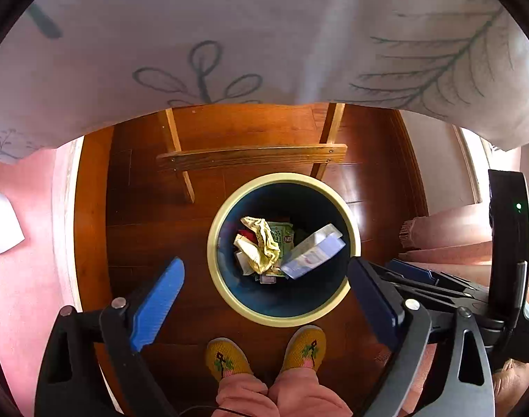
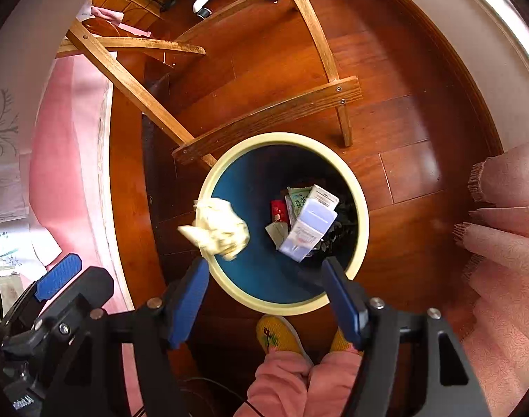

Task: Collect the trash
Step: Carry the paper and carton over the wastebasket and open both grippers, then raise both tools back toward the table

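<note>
A round bin with a cream rim (image 1: 215, 271) (image 2: 363, 222) and dark blue inside stands on the wood floor below both grippers. It holds a white-blue carton (image 1: 313, 253) (image 2: 307, 232), a green packet (image 1: 281, 234) and other wrappers. A crumpled yellowish paper (image 2: 219, 231) hangs in the air over the bin's left rim in the right wrist view; in the left wrist view it (image 1: 264, 246) shows over the trash. My left gripper (image 1: 266, 271) is open and empty above the bin. My right gripper (image 2: 266, 271) is open and empty above the bin.
A wooden chair frame (image 1: 250, 156) (image 2: 271, 114) stands just behind the bin. A tablecloth with leaf prints (image 1: 229, 34) hangs above. Pink fabric (image 2: 507, 243) lies to the right. The person's yellow slippers (image 1: 306, 347) stand in front of the bin.
</note>
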